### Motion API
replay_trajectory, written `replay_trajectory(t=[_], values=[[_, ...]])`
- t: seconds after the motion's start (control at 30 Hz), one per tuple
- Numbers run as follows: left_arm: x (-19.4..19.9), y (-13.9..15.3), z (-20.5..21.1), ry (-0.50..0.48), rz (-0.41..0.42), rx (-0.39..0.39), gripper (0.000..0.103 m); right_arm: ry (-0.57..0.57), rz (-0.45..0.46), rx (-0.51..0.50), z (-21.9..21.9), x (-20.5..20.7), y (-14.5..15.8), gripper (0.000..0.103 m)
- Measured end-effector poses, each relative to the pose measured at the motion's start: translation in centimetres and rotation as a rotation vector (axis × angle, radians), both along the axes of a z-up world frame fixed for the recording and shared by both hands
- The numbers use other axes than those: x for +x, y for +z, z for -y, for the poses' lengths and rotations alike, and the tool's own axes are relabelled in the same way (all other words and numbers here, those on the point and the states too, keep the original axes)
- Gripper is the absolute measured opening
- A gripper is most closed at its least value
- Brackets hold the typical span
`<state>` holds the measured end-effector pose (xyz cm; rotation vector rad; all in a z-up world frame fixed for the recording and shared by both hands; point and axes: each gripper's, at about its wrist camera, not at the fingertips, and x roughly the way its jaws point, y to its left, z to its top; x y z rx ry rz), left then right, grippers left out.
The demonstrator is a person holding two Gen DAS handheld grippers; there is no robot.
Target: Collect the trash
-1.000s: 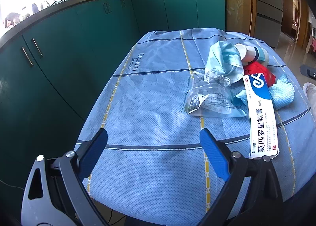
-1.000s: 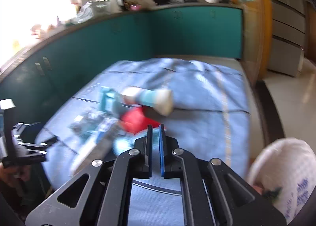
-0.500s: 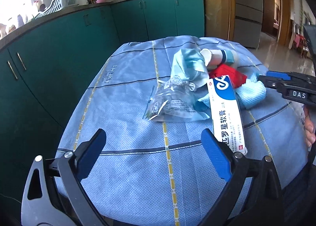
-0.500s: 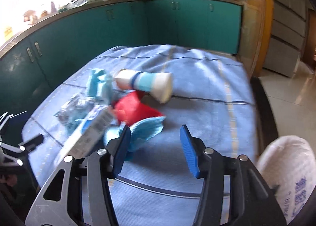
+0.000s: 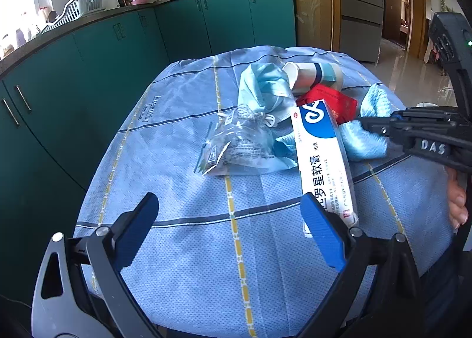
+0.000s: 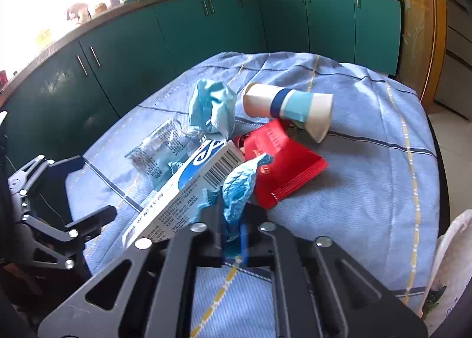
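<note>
Crumpled blue paper towel (image 6: 239, 187), light and soft (easily torn), sits pinched in the right gripper (image 6: 233, 231); left gripper (image 5: 230, 234) gapes empty.

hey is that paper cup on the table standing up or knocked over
Knocked over. The paper cup lies on its side on the blue tablecloth, its open mouth facing right in the right wrist view, leaning over the red packet.

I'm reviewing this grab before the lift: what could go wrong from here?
1. The right hand-held gripper is shut on the crumpled blue paper towel, which lies against the white ointment box and red packet. Lifting may drag or tip them.
2. Only an edge of the towel seems pinched, so it might tear or slip.
3. The open left hand-held gripper sits by the box end and could bump it.
</note>
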<state>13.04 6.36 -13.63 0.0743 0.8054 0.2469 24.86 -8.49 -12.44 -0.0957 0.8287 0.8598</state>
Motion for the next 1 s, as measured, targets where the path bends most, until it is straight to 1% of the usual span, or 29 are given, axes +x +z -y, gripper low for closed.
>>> replay_trajectory(t=[0.1, 0.13, 0.2, 0.27, 0.33, 0.4, 0.47, 0.6, 0.63, 0.7, 0.73, 0.8, 0.87, 0.9, 0.93, 1.0], values=[[0.1, 0.2, 0.4, -0.024, 0.005, -0.03, 0.097, -0.058, 0.026, 0.023, 2.3, 0.5, 1.2, 0.007], [0.2, 0.3, 0.5, -0.038, 0.007, -0.055, 0.096, -0.095, 0.037, 0.023, 3.6, 0.8, 1.7, 0.007], [0.6, 0.5, 1.0, -0.069, 0.006, -0.097, 0.096, -0.134, 0.032, 0.027, 5.0, 1.3, 1.9, 0.007], [1.0, 0.6, 1.8, -0.098, 0.002, -0.121, 0.096, -0.171, 0.027, -0.011, 6.2, 1.8, 1.7, 0.007], [1.5, 0.7, 2.8, -0.13, 0.0, -0.136, 0.096, -0.211, 0.019, -0.08, 6.6, 2.2, 0.8, 0.015], [2.0, 0.6, 3.8, -0.164, -0.007, -0.146, 0.096, -0.29, 0.03, -0.132, 7.1, 2.8, 0.2, 0.046], [2.8, 0.2, 5.0, -0.211, -0.03, -0.149, 0.096, -0.312, 0.043, -0.126, 7.7, 2.9, 0.2, 0.053], [4.1, -1.2, 7.1, -0.271, -0.081, -0.123, 0.096, -0.327, 0.075, -0.092, 8.4, 2.9, 1.0, 0.06], [4.5, -1.7, 7.7, -0.286, -0.103, -0.124, 0.094, -0.322, 0.08, -0.084, 8.3, 2.9, 1.1, 0.061], [4.8, -2.3, 8.1, -0.298, -0.13, -0.134, 0.085, -0.313, 0.09, -0.08, 8.1, 2.7, 1.2, 0.061], [5.1, -2.6, 8.3, -0.304, -0.143, -0.139, 0.074, -0.311, 0.095, -0.079, 7.9, 2.7, 1.2, 0.062], [5.3, -3.2, 8.2, -0.311, -0.168, -0.148, 0.06, -0.297, 0.098, -0.071, 7.5, 2.6, 1.0, 0.065], [4.9, -3.0, 8.0, -0.31, -0.163, -0.142, 0.05, -0.272, 0.086, -0.066, 7.2, 2.7, 0.7, 0.067], [4.8, -2.9, 7.9, -0.309, -0.162, -0.139, 0.047, -0.26, 0.079, -0.071, 6.9, 2.7, 0.5, 0.069], [4.5, -2.7, 7.7, -0.304, -0.163, -0.133, 0.042, -0.236, 0.07, -0.088, 6.3, 2.7, 0.0, 0.07], [4.1, -2.5, 7.1, -0.29, -0.158, -0.116, 0.041, -0.212, 0.06, -0.118, 5.5, 2.6, -0.6, 0.07]])
